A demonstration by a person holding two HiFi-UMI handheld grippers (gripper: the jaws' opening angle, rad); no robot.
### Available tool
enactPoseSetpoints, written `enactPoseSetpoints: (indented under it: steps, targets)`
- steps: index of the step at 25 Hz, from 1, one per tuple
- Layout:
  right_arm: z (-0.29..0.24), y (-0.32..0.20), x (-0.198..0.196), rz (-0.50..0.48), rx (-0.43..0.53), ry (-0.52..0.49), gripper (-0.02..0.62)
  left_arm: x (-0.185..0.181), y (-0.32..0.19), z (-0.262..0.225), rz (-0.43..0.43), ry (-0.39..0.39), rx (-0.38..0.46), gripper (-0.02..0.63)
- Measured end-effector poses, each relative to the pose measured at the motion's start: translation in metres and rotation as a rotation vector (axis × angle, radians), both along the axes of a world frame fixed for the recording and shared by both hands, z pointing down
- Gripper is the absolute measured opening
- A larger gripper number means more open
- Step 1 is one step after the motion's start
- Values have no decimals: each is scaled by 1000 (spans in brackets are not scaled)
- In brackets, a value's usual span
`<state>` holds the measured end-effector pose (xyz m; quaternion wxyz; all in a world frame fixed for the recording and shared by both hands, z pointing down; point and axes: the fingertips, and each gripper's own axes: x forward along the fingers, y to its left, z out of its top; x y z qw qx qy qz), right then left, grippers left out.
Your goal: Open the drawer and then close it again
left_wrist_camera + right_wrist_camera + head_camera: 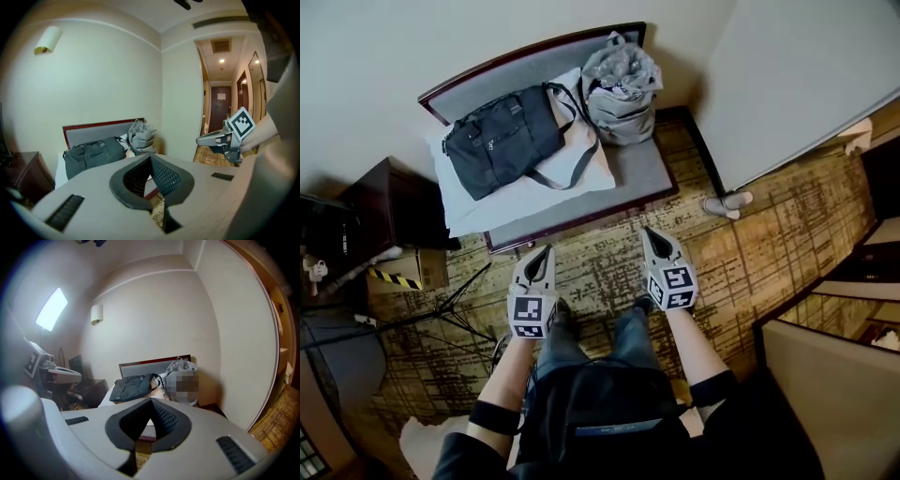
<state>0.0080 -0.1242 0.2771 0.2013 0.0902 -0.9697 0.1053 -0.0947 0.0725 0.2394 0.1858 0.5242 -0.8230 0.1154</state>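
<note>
A dark wooden nightstand (389, 202) stands left of the bench; I cannot make out a drawer front on it. It also shows in the left gripper view (26, 171) and the right gripper view (91, 389). My left gripper (542, 251) is shut and empty, held in the air over the carpet before the bench. My right gripper (649, 234) is shut and empty beside it, apart from everything. In their own views the left gripper's (150, 157) jaws and the right gripper's (151, 401) jaws meet at the tips with nothing between them.
An upholstered bench (642, 169) against the wall carries a black duffel bag (502, 139) on a white pillow (534, 192) and a grey bag (622, 84). A tripod (412, 314) and a cardboard box (417, 267) stand at left. A hallway (225, 108) opens at right.
</note>
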Motion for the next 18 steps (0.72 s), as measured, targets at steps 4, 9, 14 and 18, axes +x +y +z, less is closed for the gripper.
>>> enactPoseSetpoints:
  steps: [4,9,14,18]
  targets:
    - [-30,-3,18,52,-21,-34,3,0,8,-12,-8,-13,20,3]
    - [-51,-4,26,86,-7,-62,3,4,8,-21,21,-32,16,2]
    - [-53,5,21,75,-3,-51,3,5,4,-26,57,-33,36,3]
    - [-51,23,13,60,4,-42,4,10,6,-44,105,-57,47,3]
